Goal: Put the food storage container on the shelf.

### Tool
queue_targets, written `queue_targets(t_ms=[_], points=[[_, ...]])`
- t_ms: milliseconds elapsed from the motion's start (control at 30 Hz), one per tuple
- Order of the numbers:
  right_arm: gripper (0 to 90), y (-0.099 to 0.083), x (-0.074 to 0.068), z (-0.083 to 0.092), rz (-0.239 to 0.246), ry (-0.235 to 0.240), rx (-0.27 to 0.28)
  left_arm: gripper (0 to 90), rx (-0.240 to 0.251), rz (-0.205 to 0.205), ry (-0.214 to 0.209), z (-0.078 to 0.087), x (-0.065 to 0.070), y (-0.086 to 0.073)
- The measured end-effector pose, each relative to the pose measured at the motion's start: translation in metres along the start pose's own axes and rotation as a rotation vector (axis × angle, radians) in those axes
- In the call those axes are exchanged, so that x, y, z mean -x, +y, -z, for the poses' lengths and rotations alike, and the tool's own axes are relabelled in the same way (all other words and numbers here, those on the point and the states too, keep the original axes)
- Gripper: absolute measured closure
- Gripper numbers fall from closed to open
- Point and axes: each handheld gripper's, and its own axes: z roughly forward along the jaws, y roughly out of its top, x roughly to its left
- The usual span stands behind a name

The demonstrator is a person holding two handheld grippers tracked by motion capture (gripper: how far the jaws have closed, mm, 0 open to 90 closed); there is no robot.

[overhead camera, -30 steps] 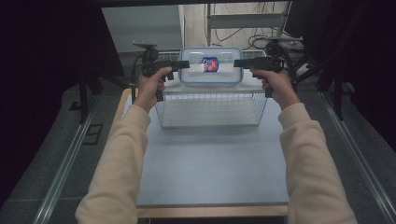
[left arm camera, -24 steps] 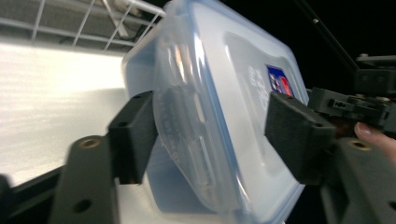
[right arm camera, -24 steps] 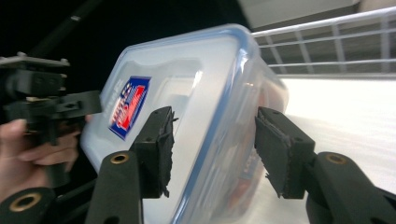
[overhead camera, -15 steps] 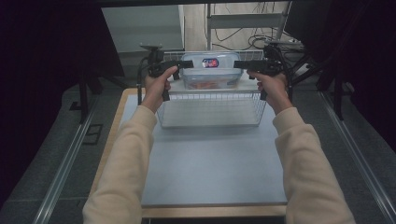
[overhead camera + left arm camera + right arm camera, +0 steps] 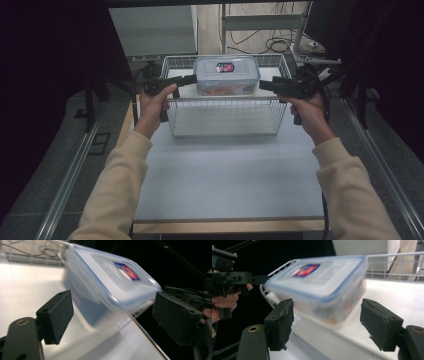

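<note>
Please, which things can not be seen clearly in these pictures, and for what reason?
- Contents of the plastic container: high view, too small behind the cloudy wall; both gripper views, motion blur.
- Words on the lid label: blurred or too small in all views.
- Whether the container rests on the wire basket floor: blur hides its underside.
- Left gripper and right gripper jaws stand open beside the container; contact cannot be told.

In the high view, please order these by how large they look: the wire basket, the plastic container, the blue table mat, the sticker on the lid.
1. Blue table mat
2. Wire basket
3. Plastic container, clearly smaller than the basket
4. Sticker, smallest by far
</note>
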Motion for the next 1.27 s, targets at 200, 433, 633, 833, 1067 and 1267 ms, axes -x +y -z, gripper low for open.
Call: queue_targets(t_ms=[200, 433, 633, 833, 1067, 1267], points=[[24.9, -0.03, -0.011, 0.023, 0.051, 0.039, -0.005, 18.9, -0.018, -0.091, -0.004, 0.025, 0.016, -0.04], [24.2, -0.08, -0.023, 0.041, 0.087, 0.095, -0.011, 20.2, -0.052, -0.157, -0.03, 0.045, 0.03, -0.088], [23.8, -0.13, -0.028, 0.047, 0.092, 0.127, -0.051, 20.6, -0.107, -0.12, -0.117, 0.056, 0.033, -0.148], [23.8, -0.167, -0.032, 0.047, 0.072, 0.154, -0.1, 20.9, -0.155, -0.141, -0.084, 0.057, 0.027, -0.196], [23.1, -0.191, -0.036, 0.038, 0.099, 0.142, -0.14, 21.2, -0.215, -0.176, -0.041, 0.047, 0.026, -0.213], [21.9, -0.2, -0.034, 0.042, 0.102, 0.144, -0.117, 21.0, -0.216, -0.176, -0.004, 0.046, 0.021, -0.219]])
